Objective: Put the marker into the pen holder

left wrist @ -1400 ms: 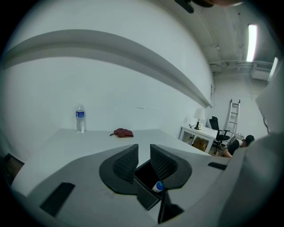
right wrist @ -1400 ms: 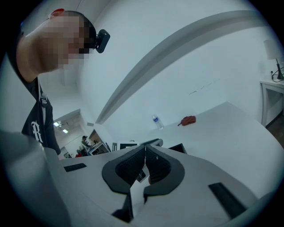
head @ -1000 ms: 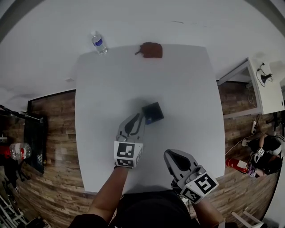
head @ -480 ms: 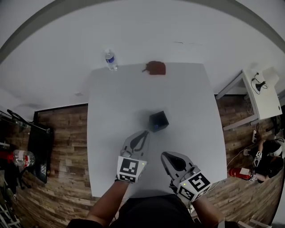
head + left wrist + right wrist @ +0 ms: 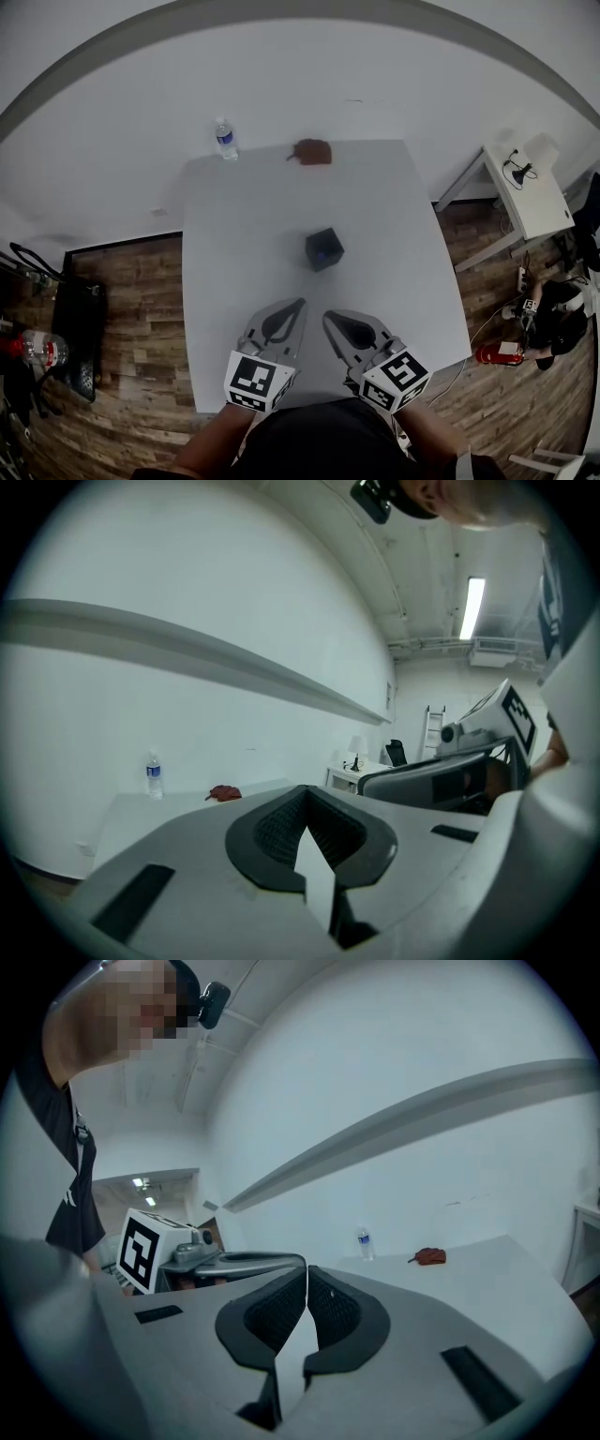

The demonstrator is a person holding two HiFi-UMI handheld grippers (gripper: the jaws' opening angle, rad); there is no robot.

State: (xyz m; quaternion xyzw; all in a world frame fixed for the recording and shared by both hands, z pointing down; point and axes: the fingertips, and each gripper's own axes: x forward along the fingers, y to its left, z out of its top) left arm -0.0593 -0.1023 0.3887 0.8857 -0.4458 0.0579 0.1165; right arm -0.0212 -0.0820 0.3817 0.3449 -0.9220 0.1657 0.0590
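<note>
The black square pen holder (image 5: 323,249) stands upright near the middle of the white table (image 5: 234,216); a blue speck shows inside its opening, and I cannot tell whether that is the marker. No marker lies loose on the table. My left gripper (image 5: 299,304) and right gripper (image 5: 329,317) hover side by side over the table's near edge, well short of the holder. Both are shut with nothing between their jaws. The left gripper (image 5: 306,810) and right gripper (image 5: 307,1288) each point across the table; the holder is hidden in both gripper views.
A water bottle (image 5: 223,139) stands at the far left corner and a reddish-brown object (image 5: 312,151) lies at the far edge. Both show again: bottle (image 5: 154,776), bottle (image 5: 364,1242). A small white desk (image 5: 530,187) stands to the right on the wood floor.
My left gripper has pulled back from beside the pen holder toward the near edge. The right gripper shifted left to sit beside it. The head view moved back.
</note>
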